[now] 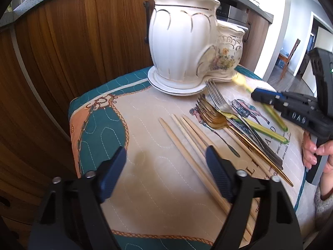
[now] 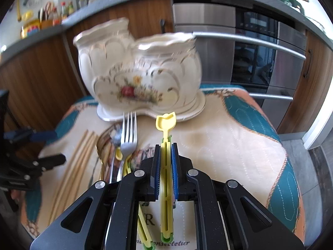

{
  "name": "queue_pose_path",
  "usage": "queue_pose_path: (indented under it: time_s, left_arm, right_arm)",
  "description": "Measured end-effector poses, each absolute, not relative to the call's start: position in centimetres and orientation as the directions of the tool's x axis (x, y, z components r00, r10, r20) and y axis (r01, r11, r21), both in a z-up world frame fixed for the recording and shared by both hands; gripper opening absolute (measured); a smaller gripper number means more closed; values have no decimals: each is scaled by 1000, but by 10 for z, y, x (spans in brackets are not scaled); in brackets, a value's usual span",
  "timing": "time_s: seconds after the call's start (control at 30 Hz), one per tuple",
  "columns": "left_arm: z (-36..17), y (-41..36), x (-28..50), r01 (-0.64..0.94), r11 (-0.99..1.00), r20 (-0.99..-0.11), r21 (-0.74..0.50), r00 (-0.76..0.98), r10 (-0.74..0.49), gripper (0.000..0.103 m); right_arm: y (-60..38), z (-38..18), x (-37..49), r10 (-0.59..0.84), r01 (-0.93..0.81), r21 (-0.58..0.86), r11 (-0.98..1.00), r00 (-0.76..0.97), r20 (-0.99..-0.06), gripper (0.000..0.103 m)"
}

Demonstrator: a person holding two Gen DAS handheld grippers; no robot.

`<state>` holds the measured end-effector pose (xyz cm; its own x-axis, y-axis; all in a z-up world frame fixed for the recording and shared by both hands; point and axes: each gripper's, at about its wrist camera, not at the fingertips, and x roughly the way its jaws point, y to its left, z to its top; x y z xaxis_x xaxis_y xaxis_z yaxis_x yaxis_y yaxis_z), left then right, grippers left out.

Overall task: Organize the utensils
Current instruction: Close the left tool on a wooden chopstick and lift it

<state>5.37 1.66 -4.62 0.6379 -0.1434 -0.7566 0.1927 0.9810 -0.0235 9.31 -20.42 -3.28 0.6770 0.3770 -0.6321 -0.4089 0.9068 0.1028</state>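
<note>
In the right wrist view my right gripper [image 2: 166, 145] is shut on the shaft of a yellow plastic utensil [image 2: 165, 120], whose head points at the cream ceramic holder [image 2: 137, 73]. The left wrist view shows that gripper [image 1: 256, 94] lifted just right of the holder [image 1: 181, 45], the yellow utensil [image 1: 239, 79] sticking out of it. My left gripper [image 1: 166, 152] hangs open over the near ends of several wooden chopsticks [image 1: 187, 141], with nothing between its fingers. Silver and gold forks [image 1: 214, 104] and two more yellow-green utensils [image 1: 268, 132] lie to the right of the chopsticks.
The holder has a tall and a low compartment and stands on a white saucer [image 1: 166, 87] at the far side of a quilted cloth [image 1: 156, 177]. Wooden cabinet doors [image 1: 83, 52] stand close behind. An oven [image 2: 249, 52] is at the back right. A hand [image 1: 312, 152] grips the right tool.
</note>
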Motion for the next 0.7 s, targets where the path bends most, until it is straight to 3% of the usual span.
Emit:
queue_pose_path:
  time_s: [0.17,0.43,0.7]
  left_arm:
    - [-50,8,48,198,980,-784,14,610,-112,56]
    - [-53,-2,52,190,981,-821,30,564,-84,48]
    - [-49,6,54,189,982,-846,4,524,-97,11]
  right_arm:
    - [-216,-24,88,372,-395,97,914,718,-588,11]
    - [-218,-21,80,391,-412,99,906,722,-571,11]
    - [-223,-14,69,409,-428,94,899,744,-529,11]
